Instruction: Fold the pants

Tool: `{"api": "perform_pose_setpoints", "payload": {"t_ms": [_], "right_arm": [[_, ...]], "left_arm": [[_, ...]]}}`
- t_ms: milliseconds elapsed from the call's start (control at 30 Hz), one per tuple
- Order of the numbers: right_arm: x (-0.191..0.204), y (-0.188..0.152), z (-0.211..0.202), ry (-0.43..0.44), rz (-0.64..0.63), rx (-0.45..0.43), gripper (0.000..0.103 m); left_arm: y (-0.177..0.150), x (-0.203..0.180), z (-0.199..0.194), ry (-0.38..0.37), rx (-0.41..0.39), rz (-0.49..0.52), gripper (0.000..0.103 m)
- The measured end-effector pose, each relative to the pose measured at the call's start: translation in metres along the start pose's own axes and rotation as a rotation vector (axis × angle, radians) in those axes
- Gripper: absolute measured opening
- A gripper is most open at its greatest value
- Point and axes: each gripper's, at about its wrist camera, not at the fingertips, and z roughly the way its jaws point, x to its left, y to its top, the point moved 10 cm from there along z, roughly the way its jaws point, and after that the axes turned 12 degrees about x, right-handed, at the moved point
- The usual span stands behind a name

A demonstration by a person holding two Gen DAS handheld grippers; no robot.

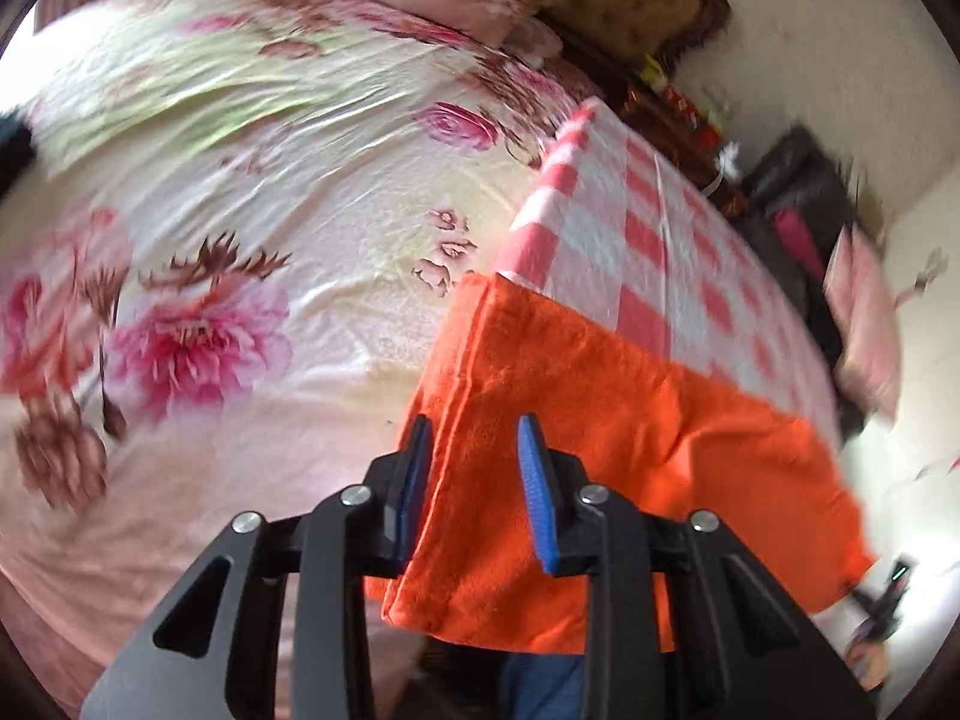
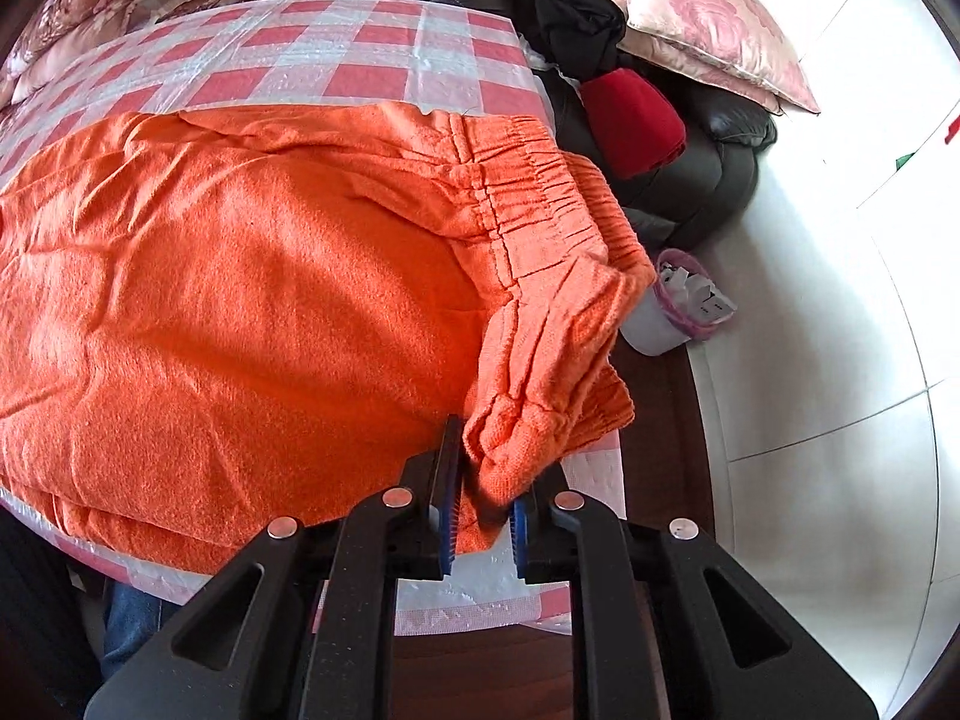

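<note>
The orange pants (image 2: 252, 300) lie spread over a table with a red-and-white checked cloth (image 2: 288, 54). Their elastic waistband (image 2: 534, 180) is at the right end. My right gripper (image 2: 483, 480) is shut on a bunched corner of the waistband near the table's front right edge. In the left wrist view the pants (image 1: 630, 420) hang over the table's near corner. My left gripper (image 1: 474, 456) is open, with its blue-padded jaws either side of the pants' hem edge, not closed on it.
A bed with a floral sheet (image 1: 240, 210) lies left of the table. A dark sofa (image 2: 708, 180) with piled clothes and a pink pillow (image 2: 702, 18) stands right of it. A small bin (image 2: 678, 312) sits on the white tiled floor.
</note>
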Motion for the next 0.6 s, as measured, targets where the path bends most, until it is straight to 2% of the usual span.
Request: {"api": "perform_pose_setpoints", "payload": {"t_ms": [67, 133, 167, 200, 233, 300, 367, 500, 567, 600], "right_arm": [[0.001, -0.001, 0.000, -0.004, -0.003, -0.008, 0.014], [0.002, 0.000, -0.001, -0.012, -0.008, -0.016, 0.014], [0.002, -0.002, -0.002, -0.013, -0.010, -0.017, 0.014], [0.002, -0.002, -0.002, -0.013, -0.009, -0.018, 0.014], [0.002, -0.003, -0.002, -0.008, -0.005, -0.018, 0.014], [0.001, -0.004, -0.005, 0.003, 0.005, -0.021, 0.014], [-0.001, -0.003, -0.010, 0.024, 0.024, -0.026, 0.014], [0.002, 0.001, -0.038, 0.109, 0.043, -0.070, 0.014], [0.008, 0.004, -0.043, 0.112, 0.025, -0.076, 0.014], [0.012, 0.005, -0.040, 0.111, 0.018, -0.066, 0.014]], "left_arm": [[-0.002, -0.006, 0.011, 0.109, 0.029, 0.082, 0.025], [-0.004, -0.006, 0.016, 0.193, 0.034, 0.128, 0.018], [-0.004, -0.006, 0.017, 0.200, 0.034, 0.139, 0.015], [-0.005, -0.008, 0.018, 0.198, 0.040, 0.149, 0.005], [-0.005, -0.009, 0.020, 0.204, 0.046, 0.158, 0.003], [-0.005, -0.011, 0.020, 0.220, 0.051, 0.180, 0.002], [-0.003, -0.015, 0.011, 0.202, 0.041, 0.180, 0.002], [0.011, -0.017, -0.020, 0.184, -0.020, 0.163, 0.002], [0.014, -0.011, -0.016, 0.219, 0.001, 0.159, 0.002], [0.011, -0.004, -0.004, 0.245, 0.043, 0.159, 0.002]]}}
